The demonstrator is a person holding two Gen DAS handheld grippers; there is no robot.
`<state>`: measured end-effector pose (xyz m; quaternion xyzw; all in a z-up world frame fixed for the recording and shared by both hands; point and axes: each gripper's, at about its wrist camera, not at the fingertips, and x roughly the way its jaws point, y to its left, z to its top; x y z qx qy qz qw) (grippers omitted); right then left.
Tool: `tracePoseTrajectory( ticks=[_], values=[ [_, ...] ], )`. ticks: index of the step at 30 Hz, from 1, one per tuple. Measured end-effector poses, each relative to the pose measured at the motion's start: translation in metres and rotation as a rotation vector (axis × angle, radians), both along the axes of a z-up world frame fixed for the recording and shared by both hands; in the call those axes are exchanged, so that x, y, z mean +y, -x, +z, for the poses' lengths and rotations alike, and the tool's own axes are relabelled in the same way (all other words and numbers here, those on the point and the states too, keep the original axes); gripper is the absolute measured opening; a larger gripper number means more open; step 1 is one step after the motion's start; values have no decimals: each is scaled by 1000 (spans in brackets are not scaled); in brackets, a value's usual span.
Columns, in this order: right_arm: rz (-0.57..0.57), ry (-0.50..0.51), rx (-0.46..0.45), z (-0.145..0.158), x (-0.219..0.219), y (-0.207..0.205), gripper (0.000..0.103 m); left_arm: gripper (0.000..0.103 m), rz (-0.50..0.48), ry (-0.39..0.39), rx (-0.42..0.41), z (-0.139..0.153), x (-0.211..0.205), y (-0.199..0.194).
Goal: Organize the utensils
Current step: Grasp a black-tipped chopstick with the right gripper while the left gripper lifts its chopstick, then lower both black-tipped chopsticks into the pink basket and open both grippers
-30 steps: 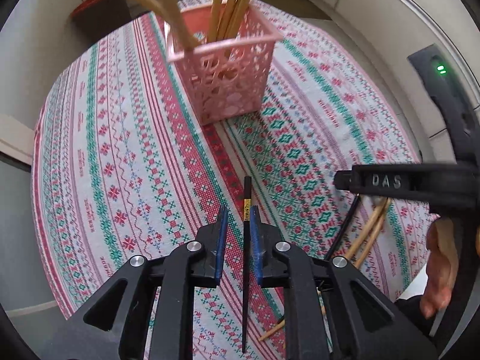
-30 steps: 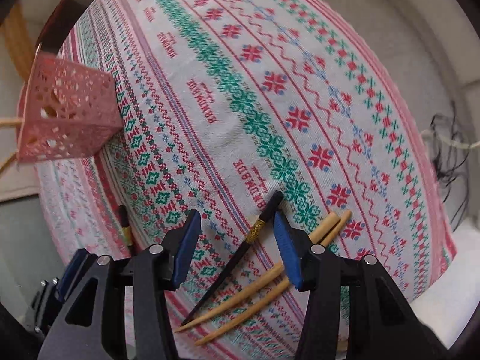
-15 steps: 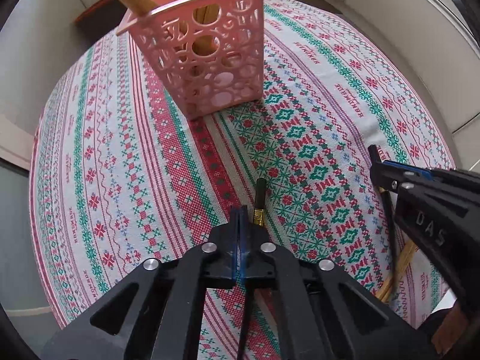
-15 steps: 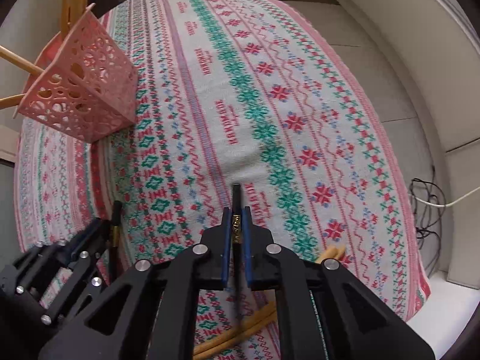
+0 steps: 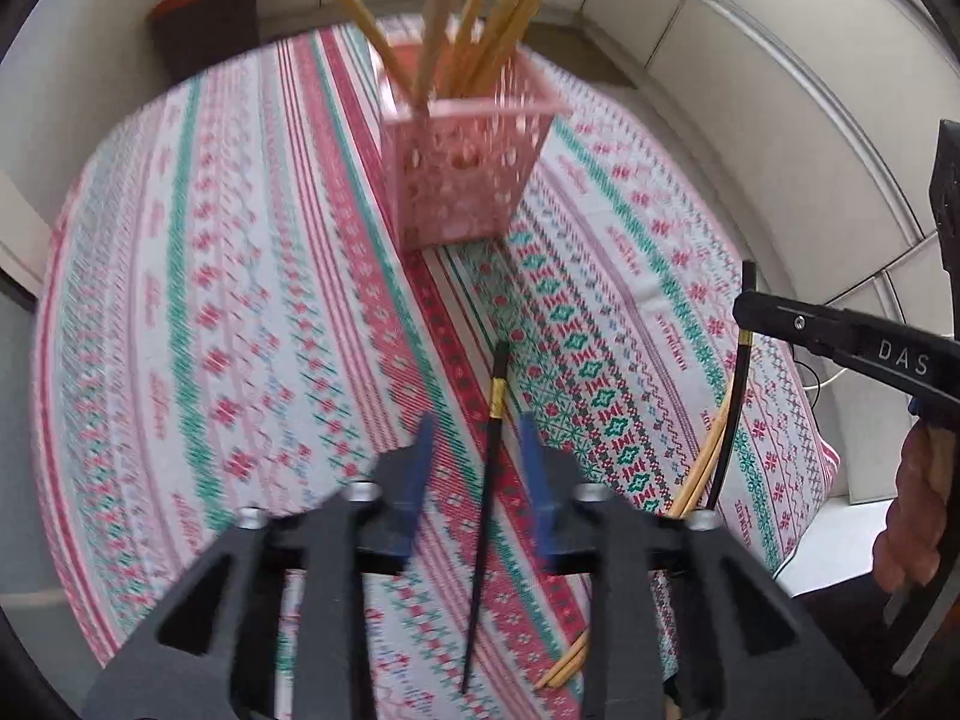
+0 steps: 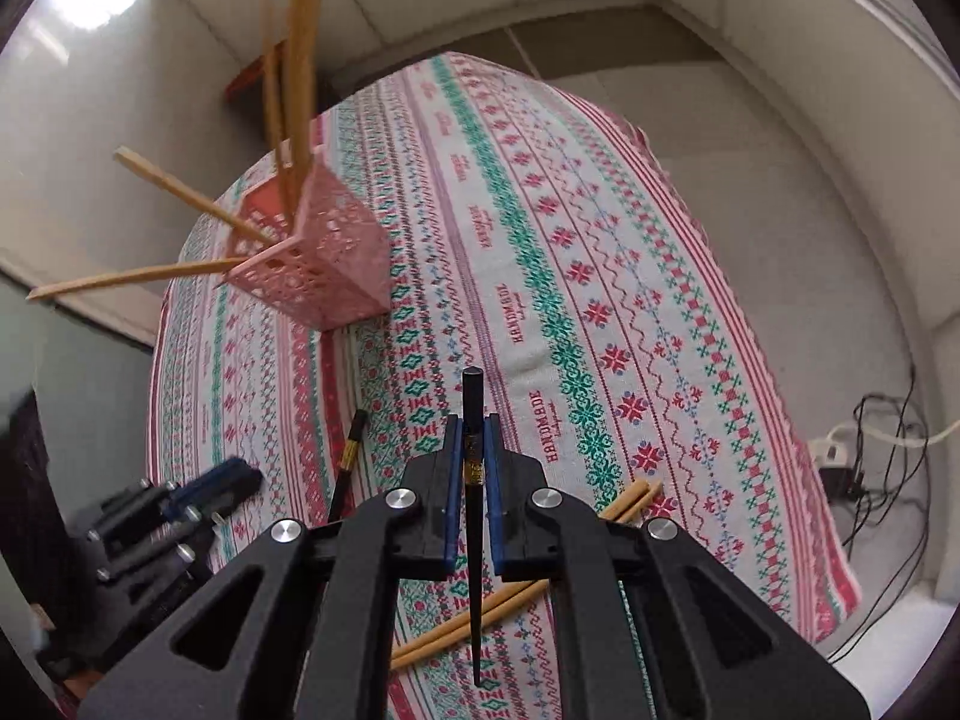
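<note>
A pink perforated basket (image 5: 465,171) holding several wooden chopsticks (image 5: 480,18) stands at the far side of the patterned tablecloth; it also shows in the right wrist view (image 6: 312,258). My left gripper (image 5: 477,450) is open, its blue pads either side of a black chopstick (image 5: 489,450) that lies on the cloth. My right gripper (image 6: 473,450) is shut on a second black chopstick (image 6: 473,414) and holds it above the table; it also shows in the left wrist view (image 5: 735,396). The left gripper (image 6: 228,480) shows at lower left in the right wrist view, beside its chopstick (image 6: 351,450).
Two wooden chopsticks (image 6: 504,606) lie on the cloth near the front edge, under my right gripper. The tablecloth (image 6: 600,276) covers the whole table. Cables and a power strip (image 6: 852,450) lie on the floor at the right. A dark box (image 5: 207,18) stands behind the table.
My left gripper has opened and pulled back, leaving its black chopstick on the cloth. My right gripper has lifted its black chopstick off the table.
</note>
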<state>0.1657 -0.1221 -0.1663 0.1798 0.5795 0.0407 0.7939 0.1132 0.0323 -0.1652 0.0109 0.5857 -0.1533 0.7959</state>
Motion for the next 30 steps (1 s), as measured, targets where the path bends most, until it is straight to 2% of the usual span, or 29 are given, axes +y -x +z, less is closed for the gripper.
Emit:
tracePoseTrajectory(
  ticks=[4, 9, 10, 11, 12, 13, 15, 17, 19, 23, 27, 30],
  values=[
    [-20, 23, 113, -29, 0, -11, 7, 37, 0, -70, 50, -25, -20, -7],
    [-29, 52, 136, -45, 1, -22, 7, 40, 11, -115, 103, -47, -34, -27],
    [-29, 57, 141, -48, 3, -25, 7, 40, 0, -138, 73, -48, -40, -27],
    [-26, 66, 138, -48, 4, -25, 7, 37, -7, -180, 58, -50, -45, -27],
    [-19, 77, 126, -47, 7, -25, 7, 29, -8, -200, 42, -51, -49, -28],
    [-12, 96, 102, -44, 10, -24, 7, 6, -13, -197, 28, -51, -50, -27],
    [7, 131, 51, -32, 17, -18, 7, 6, -5, -187, 7, -51, -48, -26],
    [22, 149, -13, -12, 21, -8, 7, 6, 4, -173, -48, -43, -38, -20],
    [36, 157, -79, 11, 21, 4, 7, 6, 12, -132, -103, -21, -22, -6],
    [59, 131, -172, 55, 13, 26, 7, 6, 18, -37, -241, 48, 11, 35],
    [90, 102, -276, 104, 6, 53, 7, 6, 59, 48, -369, 106, 24, 63],
    [98, 81, -317, 128, 10, 61, 7, 6, 89, 72, -456, 144, 28, 83]
  ],
)
